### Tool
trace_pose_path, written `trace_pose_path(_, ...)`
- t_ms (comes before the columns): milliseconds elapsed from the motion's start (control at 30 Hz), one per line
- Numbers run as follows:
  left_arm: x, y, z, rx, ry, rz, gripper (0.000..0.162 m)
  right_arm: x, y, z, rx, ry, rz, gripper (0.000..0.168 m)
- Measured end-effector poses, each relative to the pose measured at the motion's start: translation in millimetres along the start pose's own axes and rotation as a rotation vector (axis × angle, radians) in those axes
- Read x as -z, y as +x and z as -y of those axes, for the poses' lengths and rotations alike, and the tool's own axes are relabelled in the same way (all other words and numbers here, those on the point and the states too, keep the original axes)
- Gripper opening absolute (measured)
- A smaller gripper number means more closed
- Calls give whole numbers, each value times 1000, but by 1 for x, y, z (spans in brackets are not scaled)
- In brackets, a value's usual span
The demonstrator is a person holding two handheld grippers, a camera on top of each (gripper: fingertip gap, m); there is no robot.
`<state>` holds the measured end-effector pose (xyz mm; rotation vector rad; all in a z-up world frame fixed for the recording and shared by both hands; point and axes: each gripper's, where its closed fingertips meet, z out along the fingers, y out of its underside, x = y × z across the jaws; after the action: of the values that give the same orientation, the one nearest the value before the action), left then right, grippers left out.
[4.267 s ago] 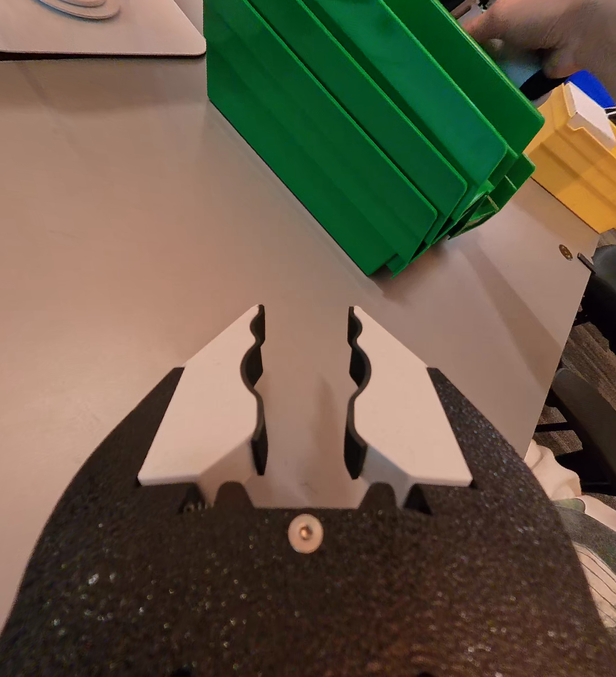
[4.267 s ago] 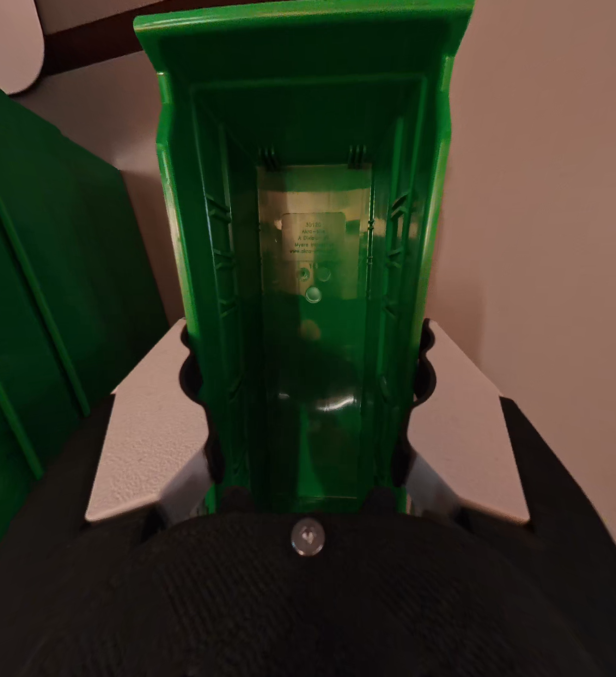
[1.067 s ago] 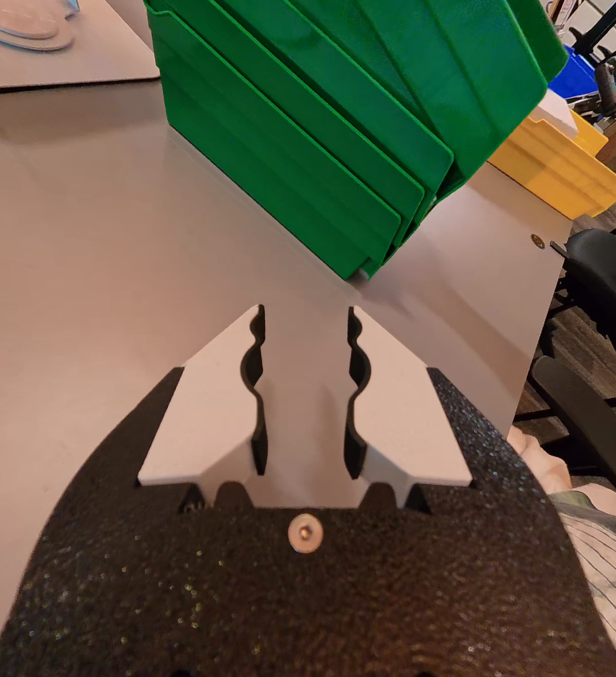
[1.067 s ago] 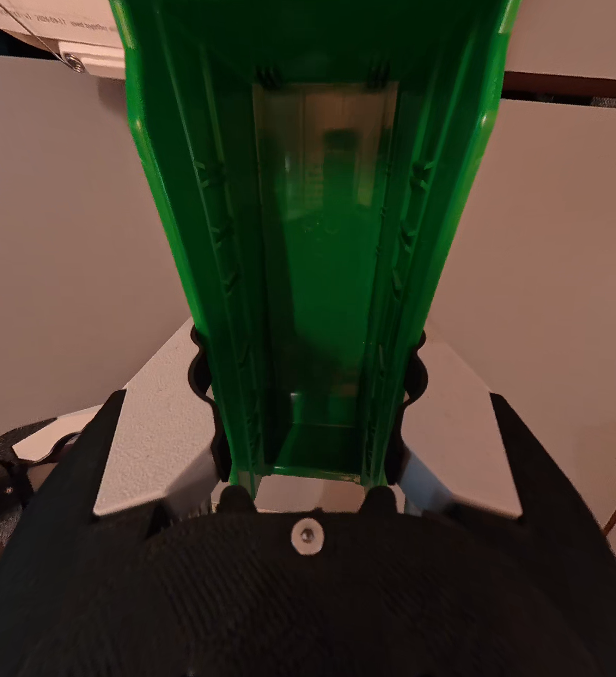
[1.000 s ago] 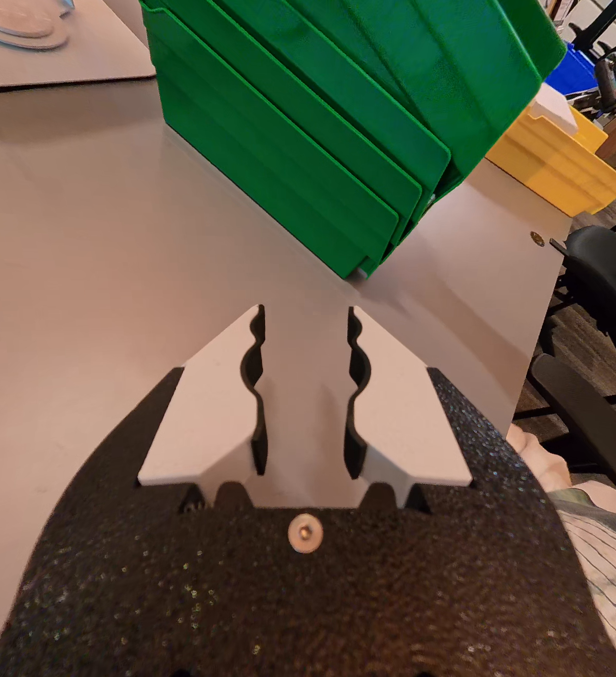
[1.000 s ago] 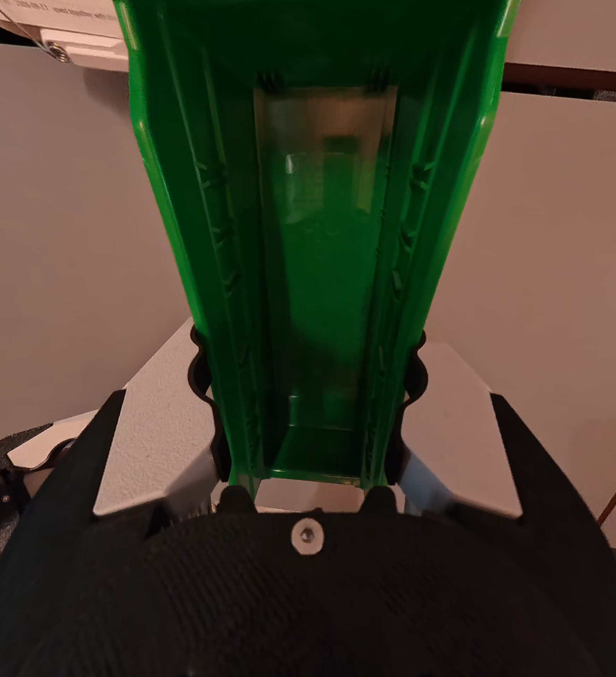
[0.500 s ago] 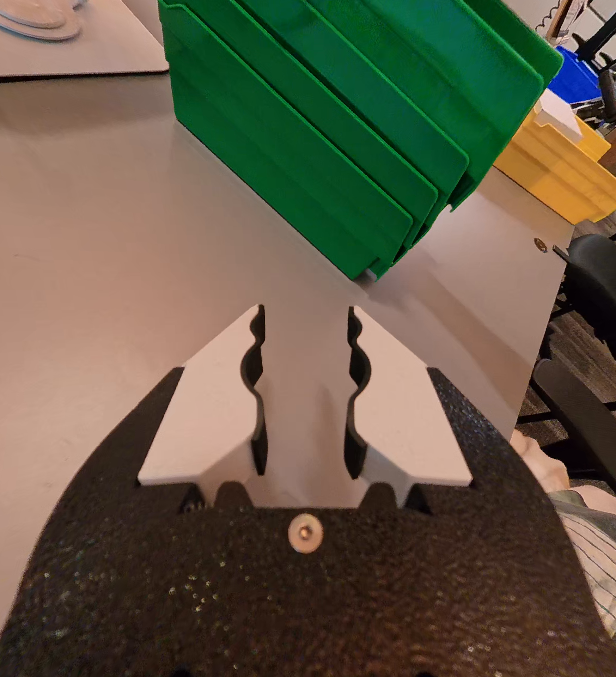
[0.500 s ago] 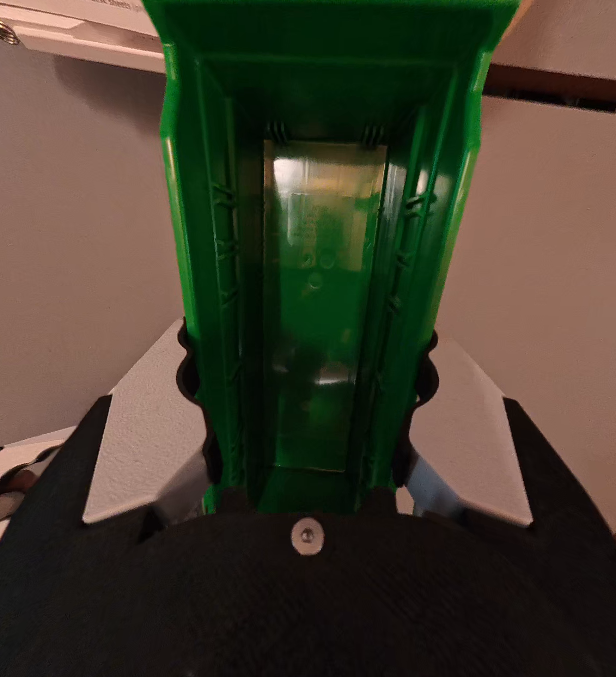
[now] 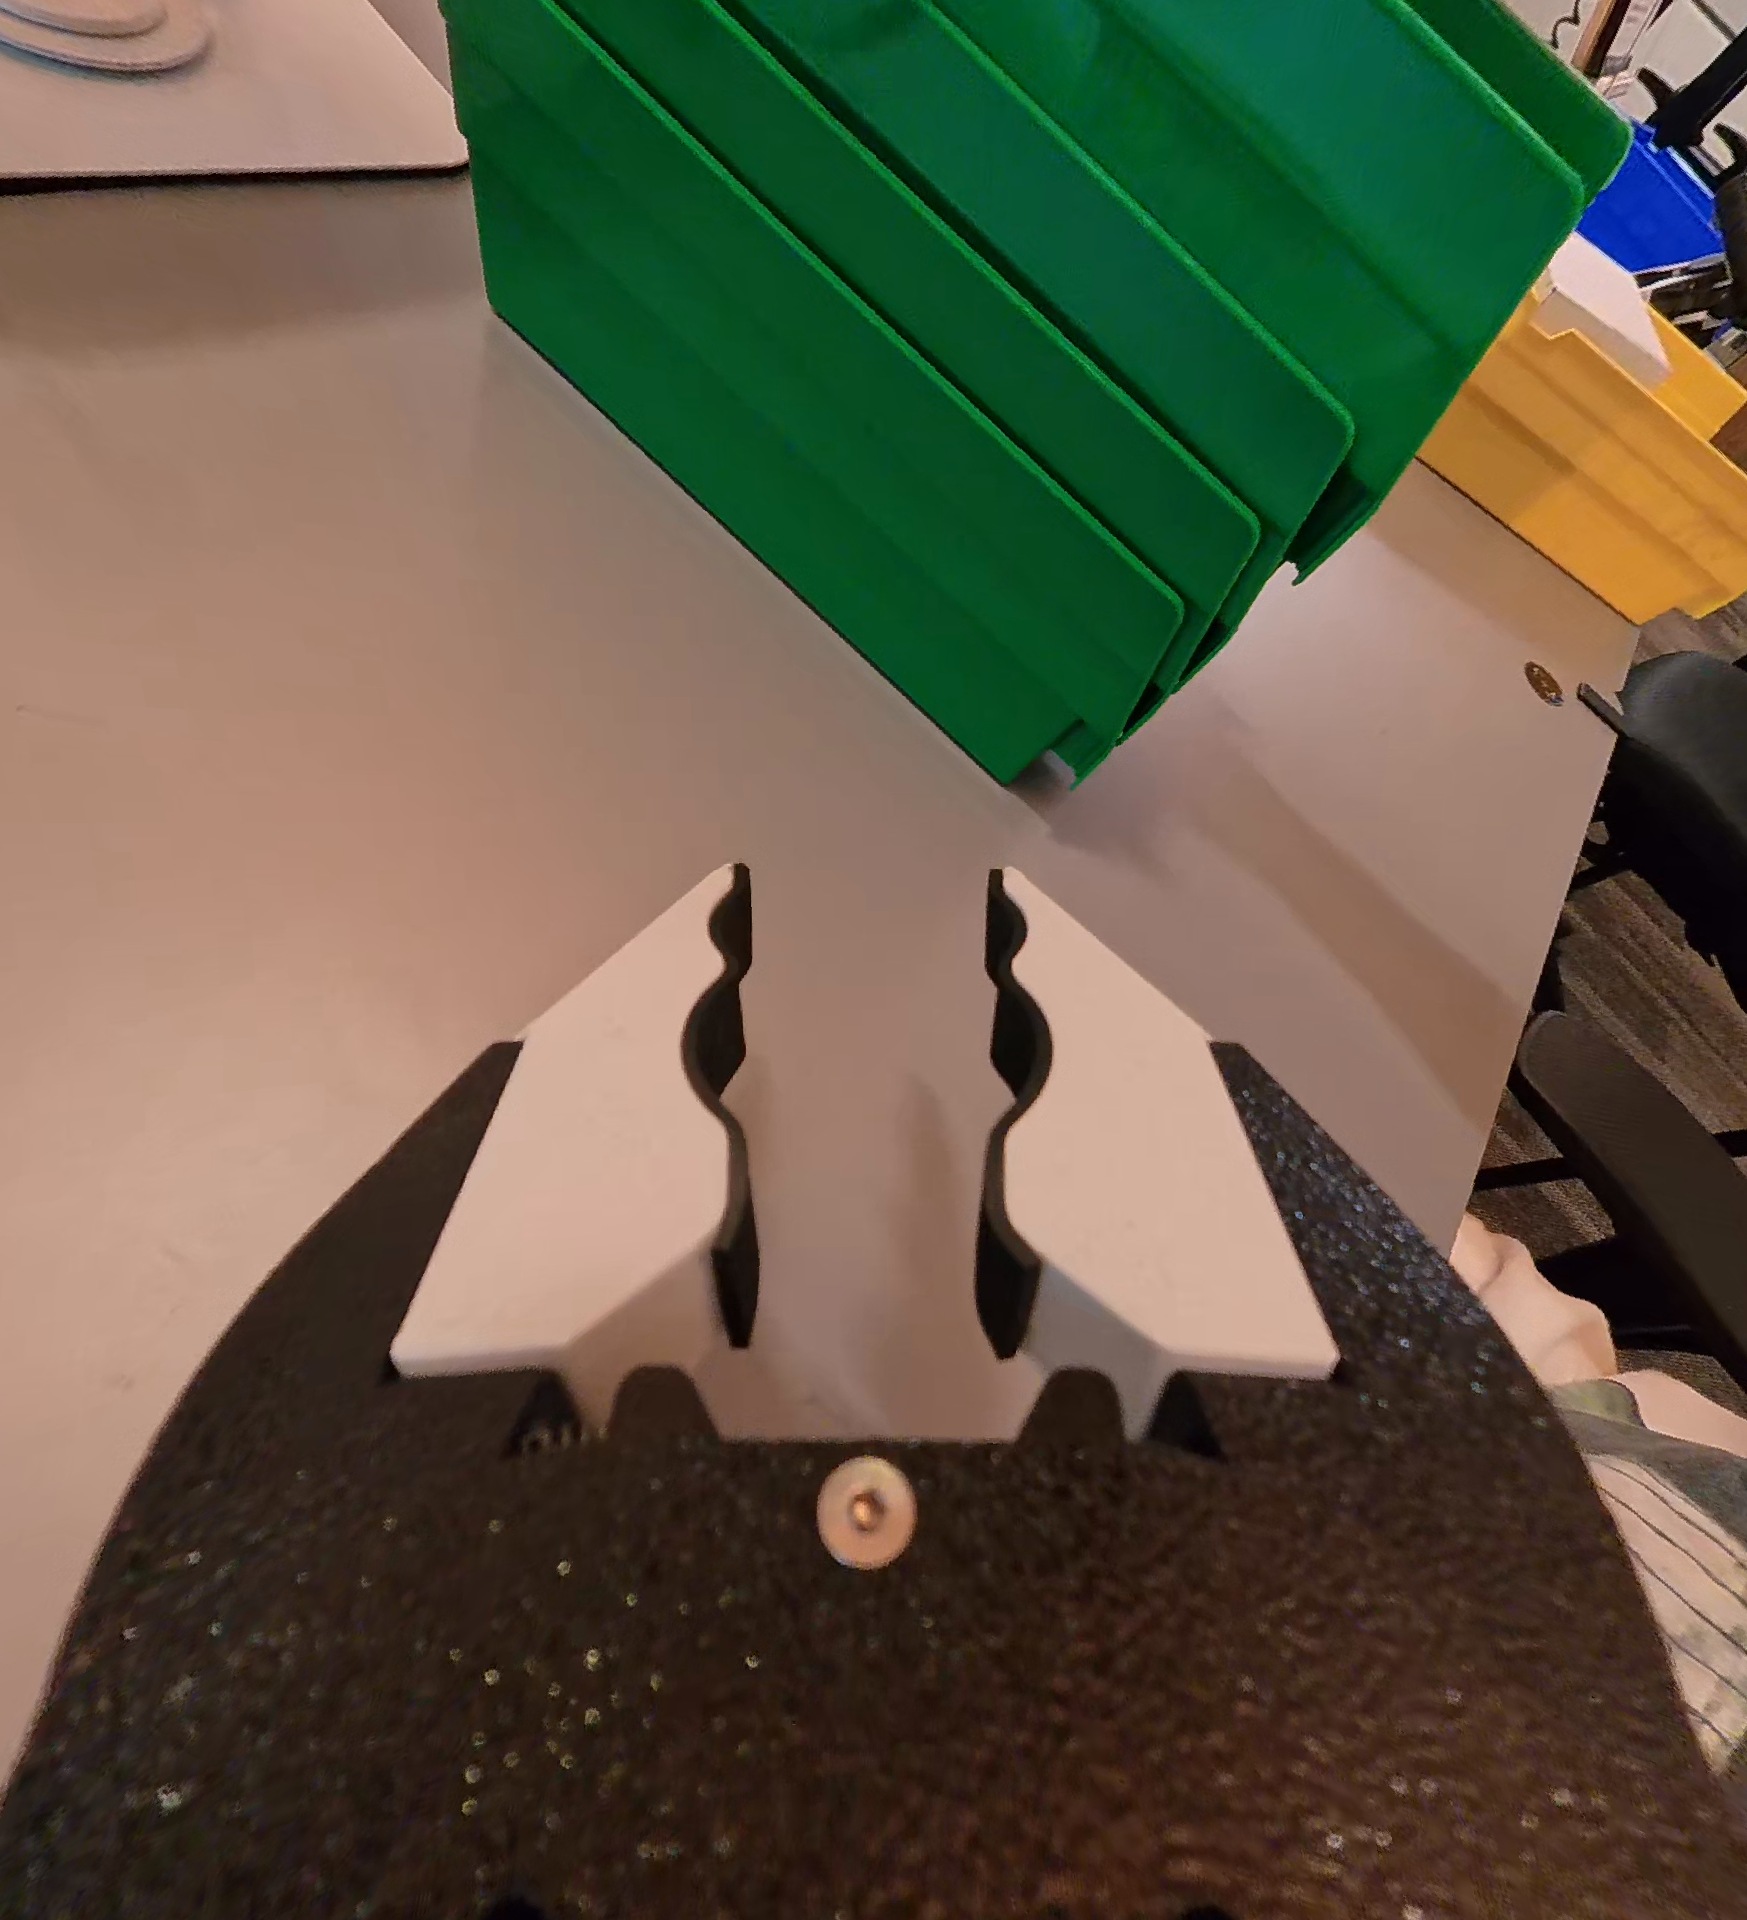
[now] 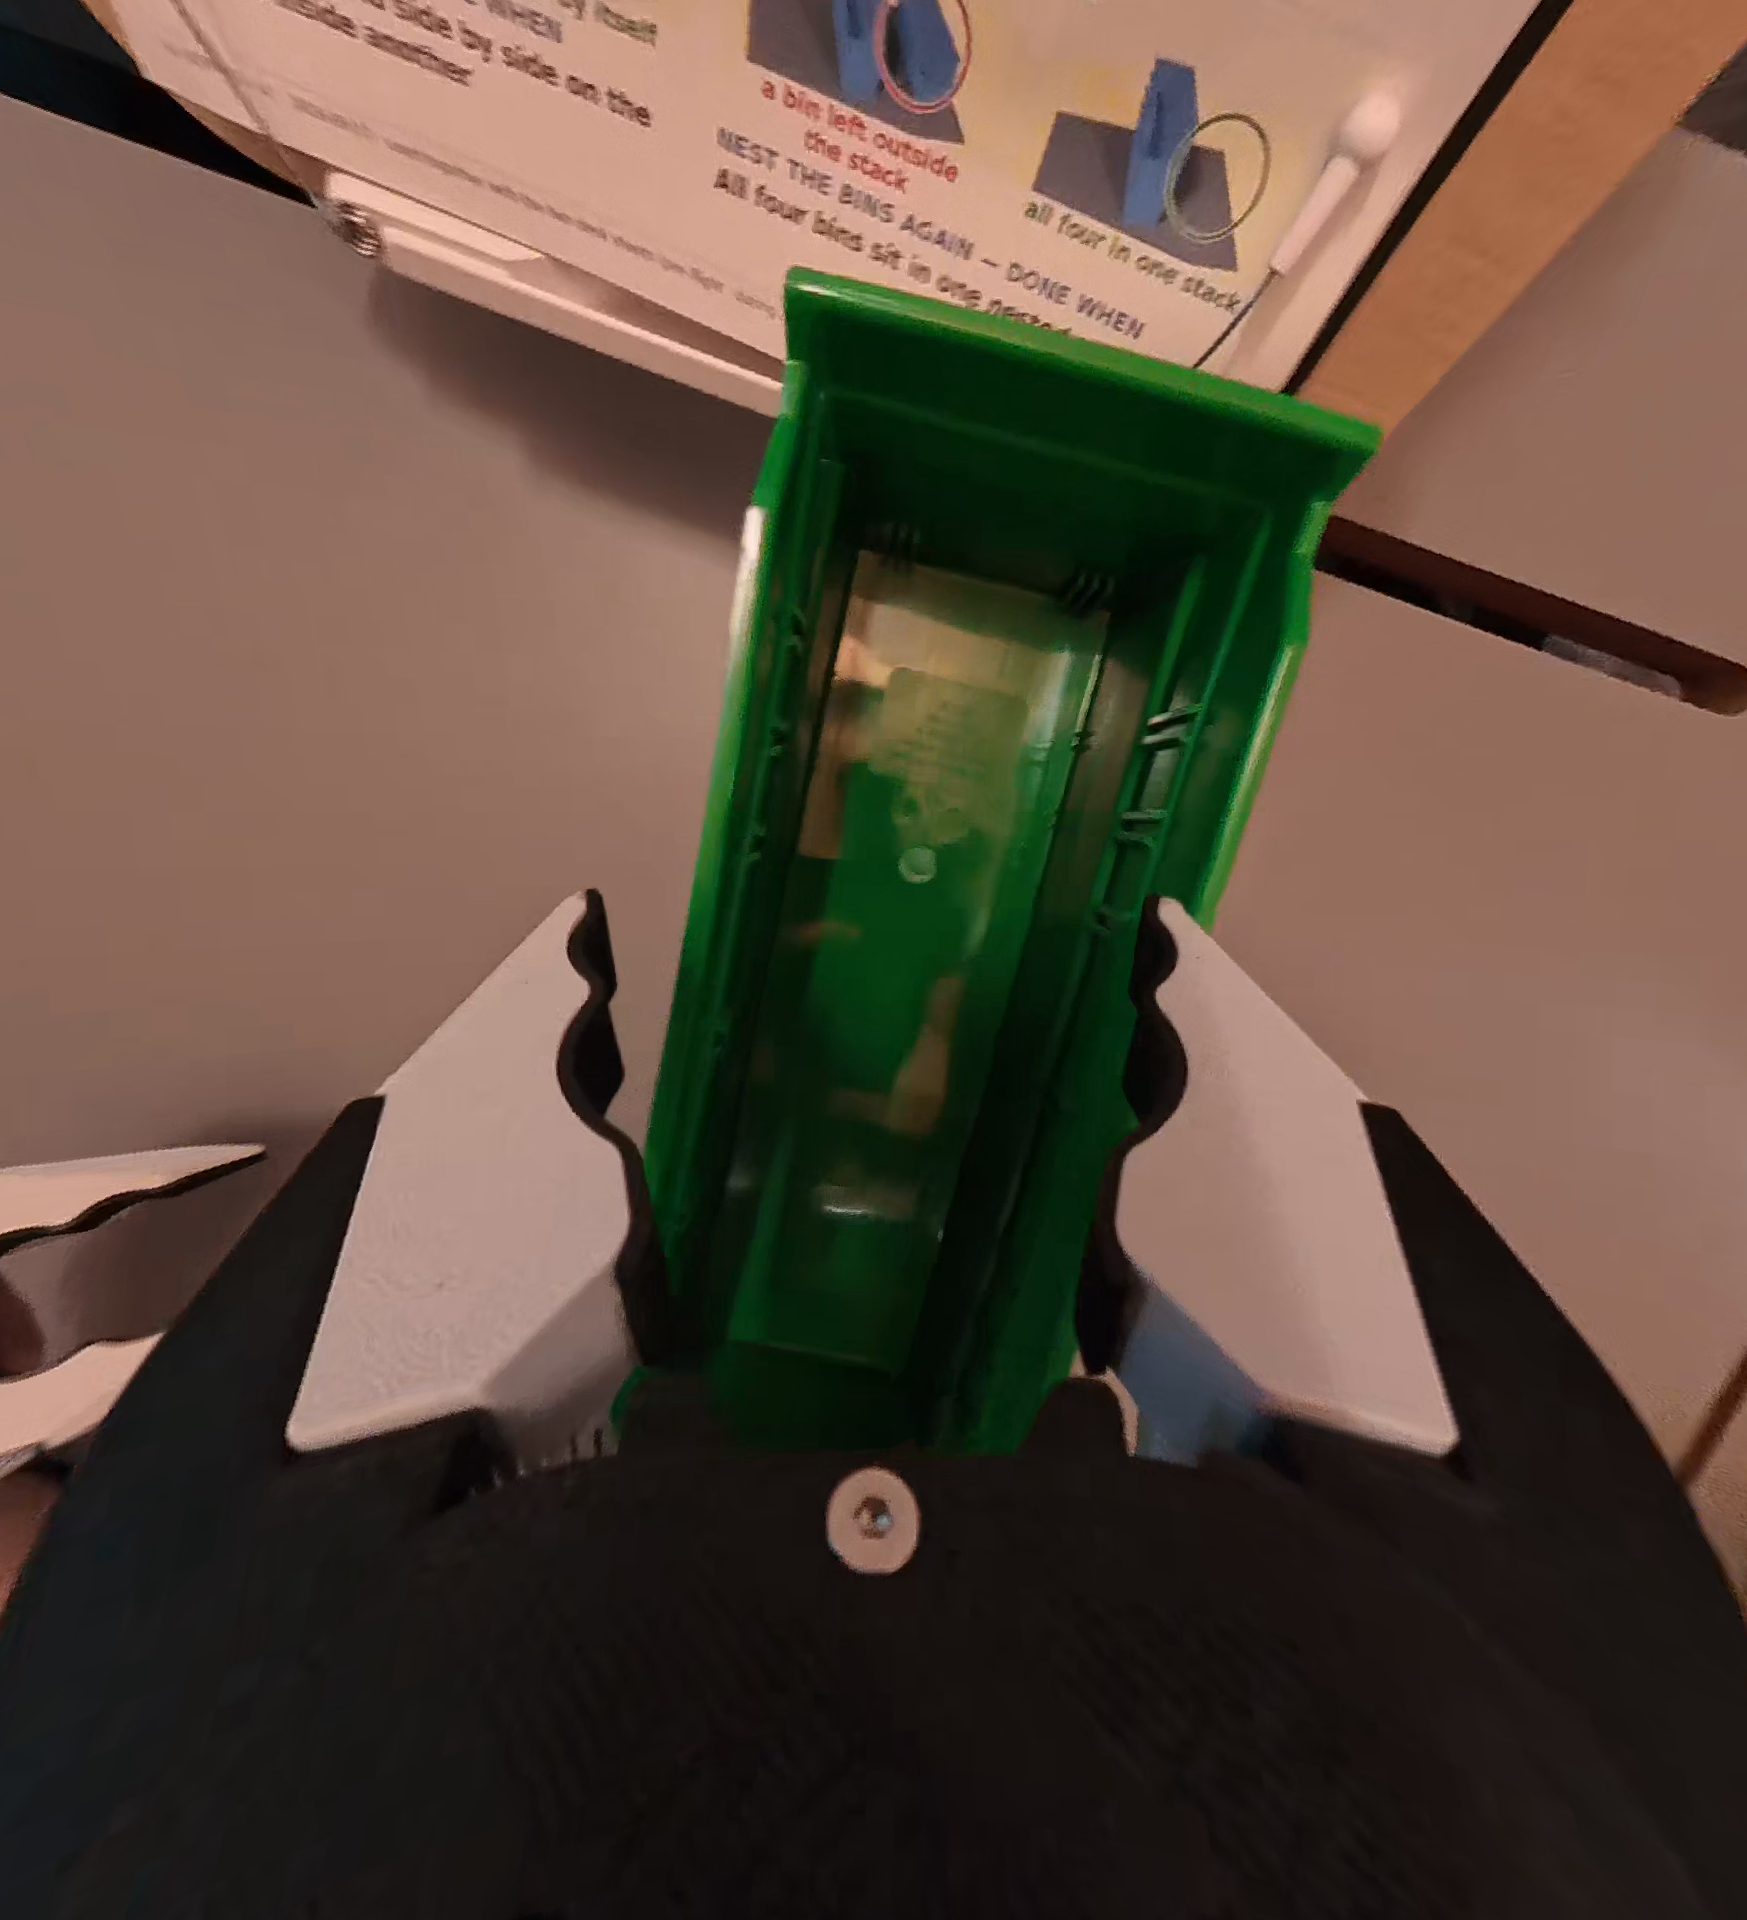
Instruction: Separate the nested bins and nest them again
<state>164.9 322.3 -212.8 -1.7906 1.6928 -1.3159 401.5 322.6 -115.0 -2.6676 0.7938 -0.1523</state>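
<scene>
1. At the far left of the left wrist view, a pale round object [image 9: 90, 36] lies on a light mat [image 9: 173, 114] at the top corner; it is cut off by the edge and I cannot tell what it is.
2. The grey table [image 9: 225, 623] fills the left and middle of that view.
3. The left gripper [image 9: 864, 883] hovers over the bare table with its jaws parted and nothing between them, its tips short of the bins.
4. Ahead of it the stack of nested green bins [image 9: 900, 364] stands on the table, seen side-on with the rims stepped one behind another.
5. To the right, beyond the green stack, are yellow bins [image 9: 1617, 499] with a blue bin [image 9: 1648, 208] behind them.
6. At the far right, off the table edge, stand black office chairs [image 9: 1721, 831].
7. In the right wrist view, the left gripper shows at the left edge.
8. The right gripper [image 10: 874, 914] has its jaws spread wide around the near end of the top green bin [image 10: 962, 935]; the left pad meets the bin's wall near its base, while the right pad appears close beside the other wall, and I cannot tell whether it grips.
9. Behind the bin an instruction sheet [image 10: 744, 135] lies on the table.
</scene>
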Motion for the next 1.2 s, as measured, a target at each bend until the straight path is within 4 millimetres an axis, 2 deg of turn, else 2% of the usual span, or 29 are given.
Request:
trace_pose_path(100,1,0,0,-3,2,3,43,12,-5,4,-17,60,68,98)
trace_pose_path(167,1,-1,0,1,4,4,43,22,5,6,-39,92,61,97)
trace_pose_path(233,1,-2,0,5,3,3,43,25,24,3,-69,94,21,92)
trace_pose_path(300,1,-2,-1,5,-1,5,43,21,39,-2,-101,92,12,72)
trace_pose_path(433,0,-1,0,0,0,6,43,6,55,-13,-136,77,37,18)
trace_pose_path(533,0,-3,-1,3,-4,9,43,-7,56,-23,-160,47,76,8)
trace_pose_path(733,-3,-6,-4,12,-13,10,43,-16,58,-27,-153,55,65,3)
trace_pose_path(1000,-5,-5,-5,7,-23,13,43,-22,61,-26,-57,98,-75,4)
trace_pose_path(1100,-4,-5,-5,3,-20,18,43,-19,58,-27,-61,98,-32,9)
trace_pose_path(1200,-2,-8,-4,11,-15,21,43,-2,57,-22,-44,154,-23,16)
